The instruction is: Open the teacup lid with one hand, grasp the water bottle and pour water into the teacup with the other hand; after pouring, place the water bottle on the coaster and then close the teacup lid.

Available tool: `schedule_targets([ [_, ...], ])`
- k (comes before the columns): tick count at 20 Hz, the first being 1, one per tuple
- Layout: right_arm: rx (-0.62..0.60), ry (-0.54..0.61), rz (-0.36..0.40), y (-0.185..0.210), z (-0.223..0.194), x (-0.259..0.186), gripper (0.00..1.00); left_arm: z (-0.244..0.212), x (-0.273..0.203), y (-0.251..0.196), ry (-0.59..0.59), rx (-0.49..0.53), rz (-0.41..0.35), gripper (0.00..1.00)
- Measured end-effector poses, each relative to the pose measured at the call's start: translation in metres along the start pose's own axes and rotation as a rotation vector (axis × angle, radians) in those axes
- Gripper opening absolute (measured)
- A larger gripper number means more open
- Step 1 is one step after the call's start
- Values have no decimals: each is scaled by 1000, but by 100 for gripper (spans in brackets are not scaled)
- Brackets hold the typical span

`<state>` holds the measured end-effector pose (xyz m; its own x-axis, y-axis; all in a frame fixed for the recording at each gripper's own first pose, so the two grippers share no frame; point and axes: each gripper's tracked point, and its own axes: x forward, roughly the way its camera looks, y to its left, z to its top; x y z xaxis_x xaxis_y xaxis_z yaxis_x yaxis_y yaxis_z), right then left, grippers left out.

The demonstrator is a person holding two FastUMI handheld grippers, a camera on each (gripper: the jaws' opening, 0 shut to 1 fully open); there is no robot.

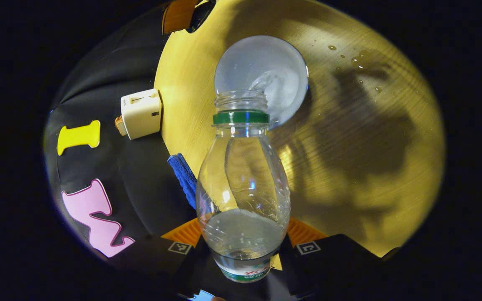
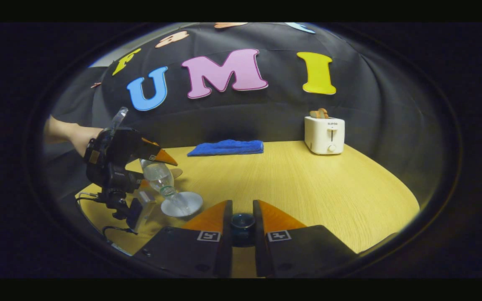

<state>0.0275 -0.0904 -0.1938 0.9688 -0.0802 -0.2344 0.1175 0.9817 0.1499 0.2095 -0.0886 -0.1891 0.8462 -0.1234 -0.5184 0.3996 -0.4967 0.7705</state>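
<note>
1 left claw (image 1: 244, 246) grips the tipped, part-full water bottle (image 1: 243, 179) over the teacup (image 1: 262, 79); right claw (image 2: 242, 217) pinches the lid (image 2: 242, 223).

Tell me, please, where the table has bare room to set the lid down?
Bare wood lies between the blue cloth, the toaster and the right tongs. It is crowded by the teacup, where the left tongs tilt the water bottle.
</note>
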Motion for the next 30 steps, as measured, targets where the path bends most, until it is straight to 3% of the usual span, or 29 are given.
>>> schedule_targets([
  [11, 21, 3, 14, -1, -1, -2, 25, -10, -4, 12, 59, 78, 9, 76],
  [12, 15, 4, 22, 1, 0, -2, 20, -11, -5, 13, 66, 93, 10, 76],
  [14, 1, -1, 26, 2, 2, -2, 20, -10, -5, 18, 72, 133, 19, 76],
  [17, 7, 0, 23, 1, 3, -5, 31, -11, -6, 22, 79, 165, 27, 76],
  [19, 13, 1, 20, 2, 3, -7, 31, -11, -8, 25, 83, 185, 28, 75],
  [20, 15, 2, 19, 2, 4, -7, 25, -10, -8, 26, 79, 195, 30, 76],
  [23, 8, 0, 11, 0, 8, -9, 25, -11, -9, 28, 94, 216, 30, 75],
  [24, 8, -4, 8, -1, 10, -9, 31, -11, -10, 29, 100, 227, 34, 76],
  [25, 11, -7, 7, -1, 13, -9, 26, -10, -12, 30, 102, 240, 35, 76],
  [30, 15, -21, 8, 3, 21, -12, 26, -4, -19, 29, 103, 277, 51, 76],
])
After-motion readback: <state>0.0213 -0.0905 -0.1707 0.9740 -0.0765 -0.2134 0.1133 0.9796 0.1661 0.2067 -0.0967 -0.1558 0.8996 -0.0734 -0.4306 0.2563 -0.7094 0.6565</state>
